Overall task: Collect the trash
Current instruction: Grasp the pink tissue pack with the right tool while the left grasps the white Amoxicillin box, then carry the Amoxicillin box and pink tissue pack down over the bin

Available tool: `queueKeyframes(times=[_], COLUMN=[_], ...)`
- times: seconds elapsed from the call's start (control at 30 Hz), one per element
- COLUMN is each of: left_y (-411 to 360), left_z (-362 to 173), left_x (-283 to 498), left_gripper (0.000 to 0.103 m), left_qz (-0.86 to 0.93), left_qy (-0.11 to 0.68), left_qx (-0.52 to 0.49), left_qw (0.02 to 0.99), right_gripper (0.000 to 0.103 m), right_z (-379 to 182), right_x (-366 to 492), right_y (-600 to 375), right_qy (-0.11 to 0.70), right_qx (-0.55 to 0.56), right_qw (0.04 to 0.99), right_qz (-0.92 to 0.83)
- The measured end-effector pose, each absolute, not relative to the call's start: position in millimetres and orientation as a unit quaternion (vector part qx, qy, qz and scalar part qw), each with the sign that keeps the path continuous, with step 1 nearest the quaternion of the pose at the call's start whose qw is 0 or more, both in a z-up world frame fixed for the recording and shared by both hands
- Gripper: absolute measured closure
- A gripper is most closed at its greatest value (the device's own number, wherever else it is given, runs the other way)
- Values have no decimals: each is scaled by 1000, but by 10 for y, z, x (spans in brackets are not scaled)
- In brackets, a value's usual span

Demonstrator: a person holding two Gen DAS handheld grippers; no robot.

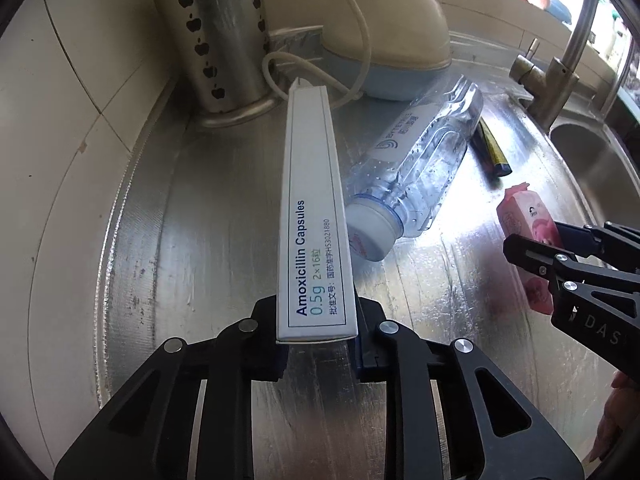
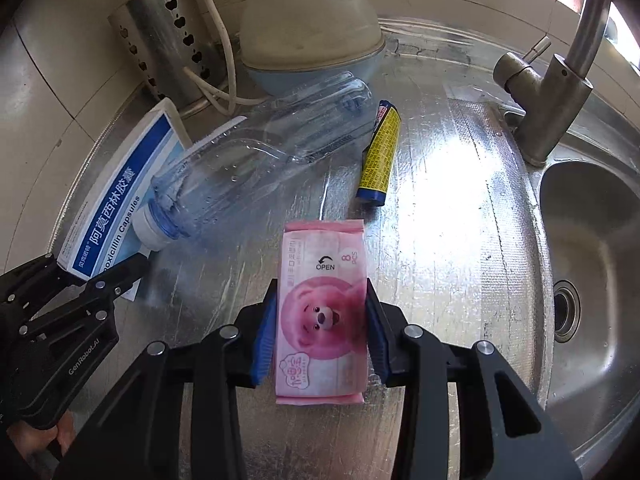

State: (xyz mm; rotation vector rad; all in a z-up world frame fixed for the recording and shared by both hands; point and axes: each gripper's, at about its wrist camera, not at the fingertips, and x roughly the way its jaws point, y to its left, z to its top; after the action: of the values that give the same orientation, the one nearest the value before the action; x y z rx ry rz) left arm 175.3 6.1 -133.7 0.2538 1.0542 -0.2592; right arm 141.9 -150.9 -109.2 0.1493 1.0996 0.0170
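My left gripper (image 1: pixel 318 334) is shut on a white Amoxicillin capsule box (image 1: pixel 314 216), held on edge over the steel counter; the box also shows in the right wrist view (image 2: pixel 120 196). My right gripper (image 2: pixel 320 328) is shut on a pink wet-wipe pack (image 2: pixel 322 312), which also shows in the left wrist view (image 1: pixel 528 232). An empty clear plastic bottle (image 1: pixel 420 164) lies on its side between them, white cap toward me (image 2: pixel 256 156). A yellow and blue tube (image 2: pixel 380 152) lies beyond the pack (image 1: pixel 490 146).
A perforated steel utensil holder (image 1: pixel 224 36) and a cream and blue domed appliance (image 1: pixel 388 40) with a white cord stand at the back wall. A faucet (image 2: pixel 548 92) and the sink basin (image 2: pixel 592 280) are to the right.
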Motion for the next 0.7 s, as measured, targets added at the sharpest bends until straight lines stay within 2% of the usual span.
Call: queueKeyframes(times=[0.43,0.7], left_y=[114,116], left_z=[-1320,-1128], left_x=[1638,1548], left_gripper=[81,82], left_qz=[-128,-155], left_qy=[488,457], left_qx=[115,98], left_qw=[856,870], right_gripper=[65,65], right_z=[-1032,-972], right_x=[1307,1220], right_y=[-1533,-1541], right_qy=[513,503], right_qx=[74,81], right_qw=[855,860], right_qz=[14,17])
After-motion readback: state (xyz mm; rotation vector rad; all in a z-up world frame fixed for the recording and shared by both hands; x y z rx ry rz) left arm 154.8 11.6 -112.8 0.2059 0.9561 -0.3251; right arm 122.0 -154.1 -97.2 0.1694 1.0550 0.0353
